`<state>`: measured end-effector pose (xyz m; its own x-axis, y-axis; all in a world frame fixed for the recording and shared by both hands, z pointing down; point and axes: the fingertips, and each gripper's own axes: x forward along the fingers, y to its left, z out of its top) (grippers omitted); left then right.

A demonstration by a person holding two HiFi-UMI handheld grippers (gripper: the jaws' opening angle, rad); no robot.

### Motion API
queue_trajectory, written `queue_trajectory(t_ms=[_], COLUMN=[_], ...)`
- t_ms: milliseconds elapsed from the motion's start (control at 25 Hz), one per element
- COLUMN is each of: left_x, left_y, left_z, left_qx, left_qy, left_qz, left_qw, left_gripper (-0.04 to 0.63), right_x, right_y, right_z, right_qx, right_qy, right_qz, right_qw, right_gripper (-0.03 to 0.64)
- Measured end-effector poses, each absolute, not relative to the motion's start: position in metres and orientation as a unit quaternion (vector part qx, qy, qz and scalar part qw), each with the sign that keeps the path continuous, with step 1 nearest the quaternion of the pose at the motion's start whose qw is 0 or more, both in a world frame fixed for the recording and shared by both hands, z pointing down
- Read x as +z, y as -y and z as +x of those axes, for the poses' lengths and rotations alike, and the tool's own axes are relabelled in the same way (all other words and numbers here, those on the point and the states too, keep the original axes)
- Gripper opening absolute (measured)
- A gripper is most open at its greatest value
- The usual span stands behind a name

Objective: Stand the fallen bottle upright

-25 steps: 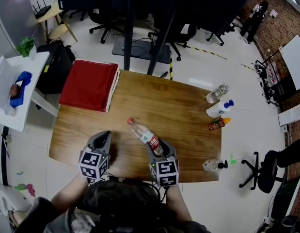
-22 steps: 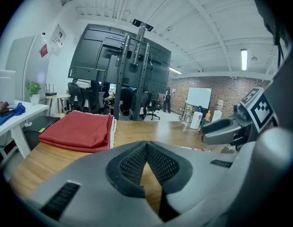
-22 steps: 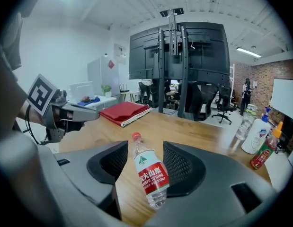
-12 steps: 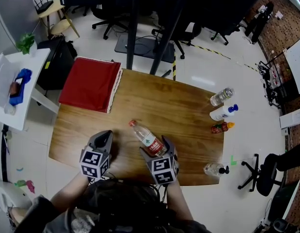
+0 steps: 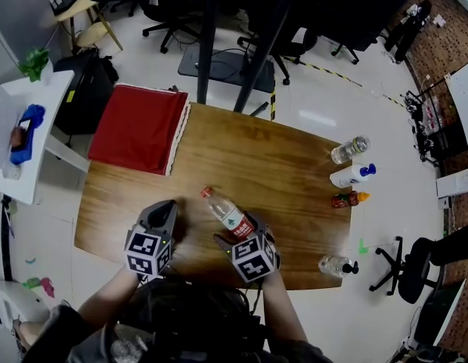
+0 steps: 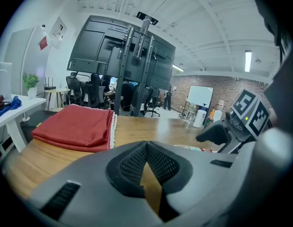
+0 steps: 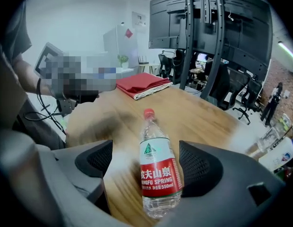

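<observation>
- Head view: the water bottle (image 5: 227,214) lies on its side on the wooden table (image 5: 286,165), near the front edge. Its red cap (image 5: 206,192) points away from the person and its base points toward the right gripper (image 5: 243,234).
- The right gripper's jaws have just been opening and now stand wide, with the bottle's lower half lying between them.
- In the right gripper view the bottle (image 7: 158,174) shows a red and white label. The left pad (image 7: 95,159) stands clear of it, with bare wood in the gap. The right pad (image 7: 199,168) sits just beside the label, and I cannot tell whether it touches.
- The left gripper (image 5: 165,209) hovers over the table to the left of the bottle, apart from it.
- In the left gripper view the left gripper's (image 6: 147,148) mesh pads meet at their tips, closed with nothing between them.
- A folded red cloth (image 5: 139,127) lies on the far left corner of the table, well apart from both grippers.
- Along the right edge of the table lie a clear bottle (image 5: 348,149), a white bottle with a blue cap (image 5: 353,175) and a small red bottle (image 5: 344,199).
- Another clear bottle with a dark top (image 5: 336,265) lies at the near right corner.
</observation>
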<state>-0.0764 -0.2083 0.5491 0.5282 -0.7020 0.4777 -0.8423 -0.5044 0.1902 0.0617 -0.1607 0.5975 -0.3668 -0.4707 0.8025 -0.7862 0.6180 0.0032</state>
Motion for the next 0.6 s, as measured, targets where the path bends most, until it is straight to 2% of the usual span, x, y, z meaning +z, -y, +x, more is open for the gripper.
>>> queue_trajectory(t_ms=[600], left_x=[0.566], left_y=[0.237], left_z=[-0.079], left_qx=[0.174], left_qy=[0.458], left_qz=[0.843], left_qw=[0.221], left_gripper=[0.032], right_x=[0.629], right_y=[0.18], right_z=[0.062], right_qx=[0.218], right_qy=[0.787], right_qz=[0.337], right_qw=[0.468], right_gripper=[0.465])
